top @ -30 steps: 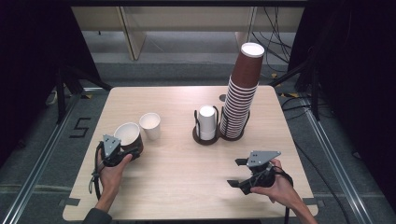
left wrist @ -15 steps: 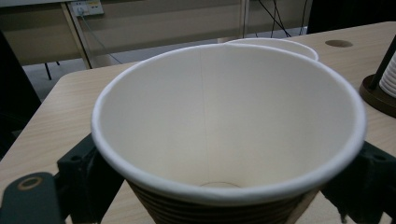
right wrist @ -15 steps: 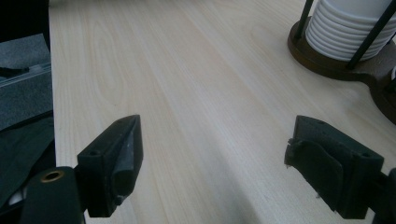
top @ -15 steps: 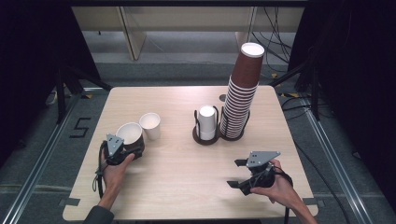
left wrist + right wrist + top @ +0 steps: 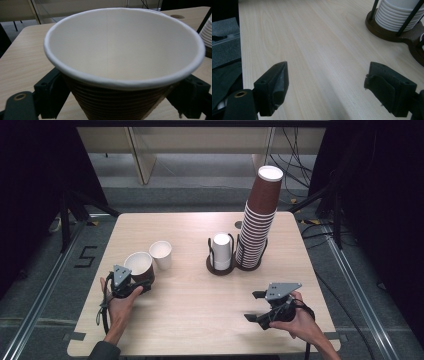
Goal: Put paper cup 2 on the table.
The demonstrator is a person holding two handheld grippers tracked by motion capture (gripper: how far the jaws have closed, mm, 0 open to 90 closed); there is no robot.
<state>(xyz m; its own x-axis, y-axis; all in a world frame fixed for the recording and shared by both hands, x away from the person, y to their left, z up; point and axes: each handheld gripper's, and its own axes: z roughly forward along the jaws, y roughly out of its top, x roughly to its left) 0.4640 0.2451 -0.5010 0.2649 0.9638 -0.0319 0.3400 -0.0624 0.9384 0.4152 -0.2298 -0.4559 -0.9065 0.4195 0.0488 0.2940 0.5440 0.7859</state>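
A brown ribbed paper cup with a white inside stands at the left of the table. My left gripper is shut on it. In the left gripper view the two black jaws flank the brown cup just below its rim, and the left gripper has just been closing on its wall. My right gripper hovers at the front right, and the right gripper stands open over bare wood with nothing between its jaws.
A small white cup stands just right of the brown one. Mid-table is a dark twin holder with a short stack of white cups and a tall stack of brown cups. The holder's base lies ahead of my right gripper.
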